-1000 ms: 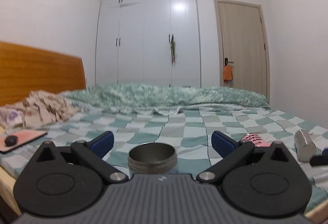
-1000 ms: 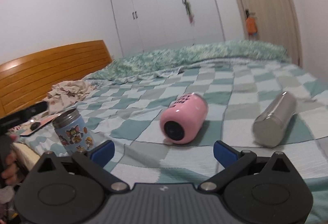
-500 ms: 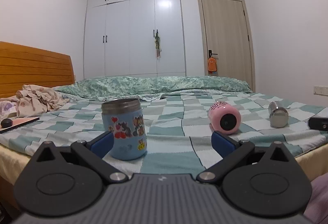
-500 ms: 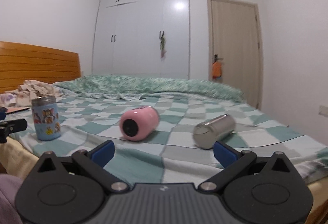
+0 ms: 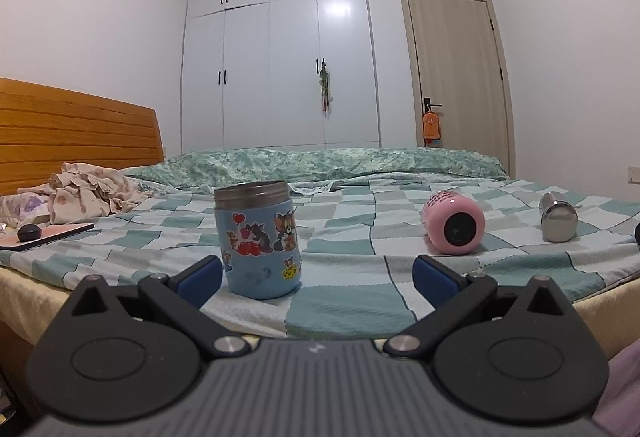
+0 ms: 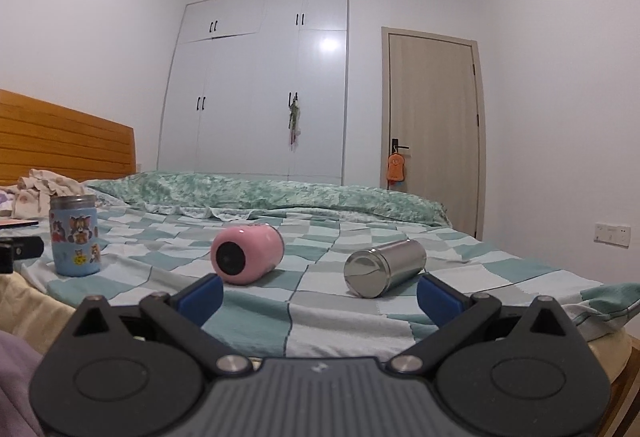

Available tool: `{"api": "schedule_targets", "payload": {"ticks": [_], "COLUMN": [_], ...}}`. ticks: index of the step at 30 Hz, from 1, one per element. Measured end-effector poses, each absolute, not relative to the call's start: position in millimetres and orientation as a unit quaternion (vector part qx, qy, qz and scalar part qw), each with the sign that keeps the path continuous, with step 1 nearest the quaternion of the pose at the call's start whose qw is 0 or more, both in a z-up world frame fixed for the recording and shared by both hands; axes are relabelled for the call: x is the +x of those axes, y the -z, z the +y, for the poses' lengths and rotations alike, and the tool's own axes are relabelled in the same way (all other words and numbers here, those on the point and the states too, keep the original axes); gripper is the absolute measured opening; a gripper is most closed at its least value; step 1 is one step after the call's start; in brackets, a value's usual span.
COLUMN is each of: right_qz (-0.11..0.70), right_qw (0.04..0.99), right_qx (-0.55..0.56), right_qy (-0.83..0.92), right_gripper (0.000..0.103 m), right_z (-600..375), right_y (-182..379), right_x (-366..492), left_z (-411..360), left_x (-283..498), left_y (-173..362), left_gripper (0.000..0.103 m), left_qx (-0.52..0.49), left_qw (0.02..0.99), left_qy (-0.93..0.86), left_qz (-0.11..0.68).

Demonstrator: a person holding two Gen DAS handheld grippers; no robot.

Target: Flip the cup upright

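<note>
Blue cup (image 5: 258, 239): light blue sleeve with cartoon cat-and-mouse stickers, bare steel band at the rim. Upright on the checked bedspread (image 5: 344, 301), mouth up. It stands just beyond the left gripper's (image 5: 318, 275) left fingertip (image 5: 200, 275), nearer that finger than the right one, not touching either.

Pink cup (image 6: 248, 255): glossy pink, lying on its side, dark round end toward the camera (mouth or base, cannot tell). Just beyond the right gripper's (image 6: 320, 297) left fingertip (image 6: 202, 297).

Steel cup (image 6: 384, 267): plain polished metal, also on its side, closed shiny end facing the camera; lies beyond and just inside that gripper's right fingertip (image 6: 438, 301).
</note>
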State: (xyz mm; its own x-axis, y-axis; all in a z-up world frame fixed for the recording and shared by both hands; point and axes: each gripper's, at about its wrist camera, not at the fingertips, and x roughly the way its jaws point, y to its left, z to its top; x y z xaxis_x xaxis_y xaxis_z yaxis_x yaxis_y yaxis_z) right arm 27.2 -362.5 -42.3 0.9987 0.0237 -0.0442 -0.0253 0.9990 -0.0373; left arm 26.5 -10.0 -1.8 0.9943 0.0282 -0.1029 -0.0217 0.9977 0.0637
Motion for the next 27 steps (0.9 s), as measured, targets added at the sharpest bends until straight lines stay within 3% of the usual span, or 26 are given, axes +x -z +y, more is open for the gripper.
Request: {"api": "schedule_targets", "payload": {"ticks": [27], "right_qz": [0.021], "right_qw": [1.000], "right_qx": [-0.019], "right_qy": [-0.011], "right_gripper": [0.103], "right_z": [-361.1], "right_y": [43.2], "right_x": [28.3], "left_z": [-9.8], "left_x": [26.9], "left_y": [2.1], "left_gripper": [0.103], "left_qx": [0.029], "left_qw": [0.998], "left_qy": [-0.010], "left_qz": [0.053]}}
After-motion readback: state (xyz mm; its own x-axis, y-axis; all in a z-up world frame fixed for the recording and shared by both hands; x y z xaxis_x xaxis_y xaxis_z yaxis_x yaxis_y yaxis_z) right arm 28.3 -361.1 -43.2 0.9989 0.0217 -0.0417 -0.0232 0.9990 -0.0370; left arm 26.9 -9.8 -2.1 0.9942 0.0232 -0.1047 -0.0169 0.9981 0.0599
